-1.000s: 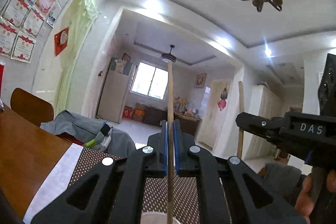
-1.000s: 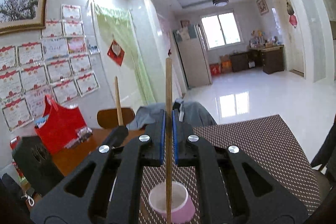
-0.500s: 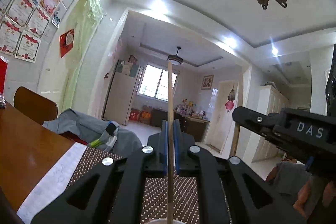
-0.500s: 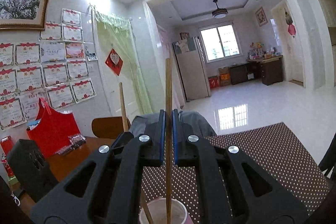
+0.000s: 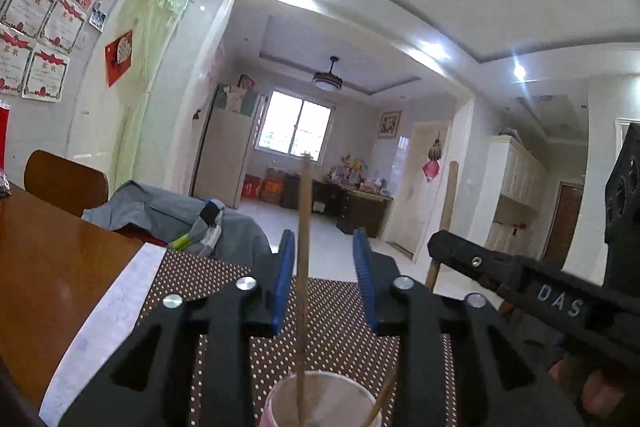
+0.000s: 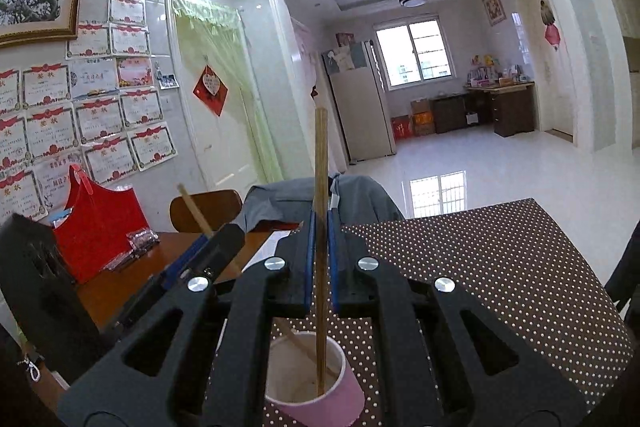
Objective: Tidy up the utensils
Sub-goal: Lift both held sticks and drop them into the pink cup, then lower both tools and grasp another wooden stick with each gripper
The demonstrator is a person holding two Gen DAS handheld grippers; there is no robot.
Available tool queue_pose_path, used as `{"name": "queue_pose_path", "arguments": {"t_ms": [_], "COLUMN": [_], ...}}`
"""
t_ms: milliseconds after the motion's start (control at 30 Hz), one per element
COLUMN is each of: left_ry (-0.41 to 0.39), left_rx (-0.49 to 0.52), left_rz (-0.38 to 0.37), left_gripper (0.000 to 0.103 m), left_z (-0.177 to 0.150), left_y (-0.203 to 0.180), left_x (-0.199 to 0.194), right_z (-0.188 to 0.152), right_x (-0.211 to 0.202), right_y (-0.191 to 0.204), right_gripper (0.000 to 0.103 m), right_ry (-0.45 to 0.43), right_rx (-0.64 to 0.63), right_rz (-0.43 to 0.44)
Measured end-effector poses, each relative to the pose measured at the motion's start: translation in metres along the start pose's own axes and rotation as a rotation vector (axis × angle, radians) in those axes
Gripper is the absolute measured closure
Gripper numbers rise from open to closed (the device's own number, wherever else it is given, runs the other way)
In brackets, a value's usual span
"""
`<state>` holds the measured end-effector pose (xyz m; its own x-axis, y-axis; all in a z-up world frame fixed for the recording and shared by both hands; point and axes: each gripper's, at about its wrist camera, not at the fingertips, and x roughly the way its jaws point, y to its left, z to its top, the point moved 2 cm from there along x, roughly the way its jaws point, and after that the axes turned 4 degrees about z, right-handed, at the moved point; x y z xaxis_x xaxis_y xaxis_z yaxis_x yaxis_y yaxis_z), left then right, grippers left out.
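Note:
A pink paper cup (image 6: 316, 379) stands on the dotted brown mat (image 6: 500, 267); it also shows in the left wrist view (image 5: 320, 401). My left gripper (image 5: 325, 275) is open above the cup, and a wooden chopstick (image 5: 304, 267) stands free in the cup between its blue pads. My right gripper (image 6: 321, 267) has its jaws slightly apart around a second chopstick (image 6: 320, 227) whose tip rests inside the cup. The left gripper and its leaning chopstick (image 6: 196, 211) show at the left of the right wrist view.
A brown wooden table (image 5: 44, 267) with a white paper strip (image 5: 104, 323) lies left of the mat. A red bag (image 6: 96, 223) and a black box (image 6: 36, 287) stand at the table's left. Chairs with grey clothing (image 5: 172, 219) stand behind.
My left gripper has opened and let go of its chopstick, which has dropped into the cup. The right chopstick has gone down into the cup, and the right jaws have parted a little.

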<state>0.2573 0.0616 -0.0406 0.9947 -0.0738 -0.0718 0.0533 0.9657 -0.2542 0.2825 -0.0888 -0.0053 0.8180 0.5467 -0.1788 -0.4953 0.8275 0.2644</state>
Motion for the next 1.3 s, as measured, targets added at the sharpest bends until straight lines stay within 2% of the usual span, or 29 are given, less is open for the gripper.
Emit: {"name": "queue_pose_path", "arguments": {"t_ms": [100,300,433,533,600,667,933,1100,1200,1300], "left_ry": [0.022,0.078,0.122,0.121,0.13,0.152,0.204,0.263,0.316,0.404], "left_rx": [0.0,-0.003,-0.002,-0.013,-0.027,-0.04,-0.042,-0.015,0.013,0.017], "left_rz": [0.005,0.009,0.009,0.007,0.005,0.002,0.024,0.051,0.056,0.045], "left_gripper": [0.061,0.051,0.049,0.044,0.043,0.043,0.043,0.043,0.043,0.043], "left_z": [0.0,0.002,0.0,0.001,0.0,-0.001,-0.003,-0.012,-0.022,-0.037], "left_y": [0.002,0.004,0.005,0.007,0.009,0.011,0.016,0.018,0.018,0.019], "left_x": [-0.005,-0.015,-0.021,-0.031,-0.037,-0.042,-0.063,-0.08,-0.089,-0.095], "right_z": [-0.003,-0.008,-0.014,-0.017,-0.018,-0.019,-0.028,-0.039,-0.051,-0.069], "right_x": [-0.003,-0.008,-0.009,-0.012,-0.014,-0.019,-0.044,-0.06,-0.07,-0.075], "right_y": [0.002,0.007,0.009,0.009,0.009,0.01,0.003,-0.002,-0.007,-0.013], "right_gripper": [0.096,0.096,0.095,0.094,0.082,0.051,0.051,0.051,0.051,0.05], "right_ry": [0.013,0.044,0.075,0.094,0.102,0.098,0.117,0.153,0.194,0.277], "right_rx": [-0.006,-0.014,-0.012,-0.006,-0.006,-0.008,0.001,0.0,0.002,0.006], "right_rz": [-0.009,-0.029,-0.045,-0.061,-0.076,-0.084,-0.114,-0.126,-0.131,-0.134]}}
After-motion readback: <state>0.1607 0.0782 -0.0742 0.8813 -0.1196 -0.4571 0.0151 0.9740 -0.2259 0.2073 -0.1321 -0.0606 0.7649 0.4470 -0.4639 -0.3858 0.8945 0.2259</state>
